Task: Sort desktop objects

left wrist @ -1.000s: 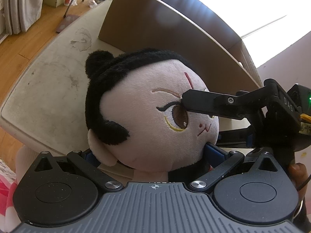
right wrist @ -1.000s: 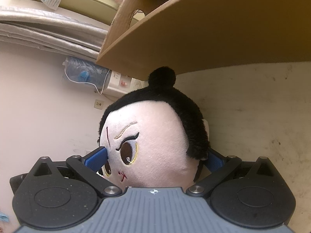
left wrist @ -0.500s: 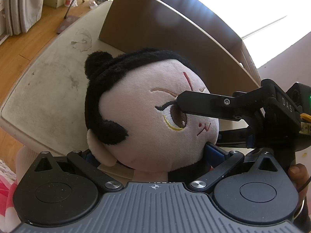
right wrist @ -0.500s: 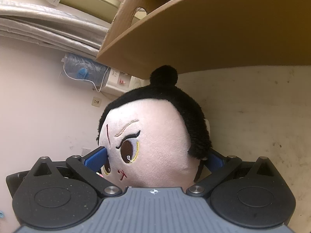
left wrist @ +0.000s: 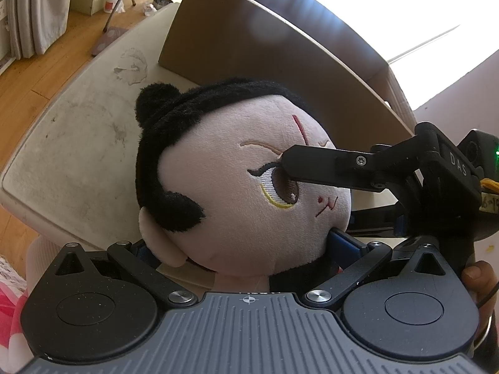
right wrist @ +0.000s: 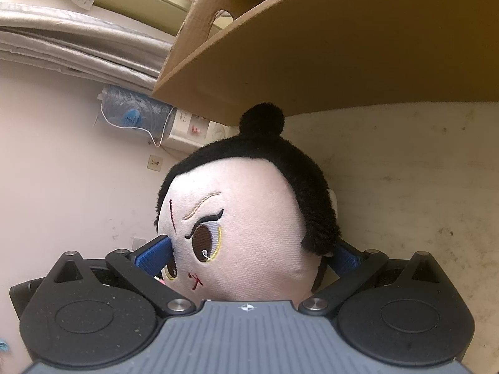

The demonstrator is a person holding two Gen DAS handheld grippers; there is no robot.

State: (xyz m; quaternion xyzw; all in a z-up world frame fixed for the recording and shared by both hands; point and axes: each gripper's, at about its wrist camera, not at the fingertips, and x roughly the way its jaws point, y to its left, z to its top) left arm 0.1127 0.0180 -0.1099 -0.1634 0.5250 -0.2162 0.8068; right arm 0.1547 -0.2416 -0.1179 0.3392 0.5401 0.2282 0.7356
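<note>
A plush doll with a pale face, black hair and a top bun fills both views, held above the white table. My left gripper is shut on the doll at its neck, under the head. My right gripper is shut on the doll's head, its blue pads on both sides. In the left wrist view the right gripper comes in from the right, one black finger lying across the doll's eye. The doll's body is hidden below the head.
An open cardboard box stands on the table just behind the doll; it also shows in the right wrist view. Wooden floor lies beyond the table's left edge. A wall with a socket is to the right gripper's left.
The doll has shifted slightly; both grippers keep their hold. The right gripper's finger has slid a little leftward across the doll's face in the left wrist view.
</note>
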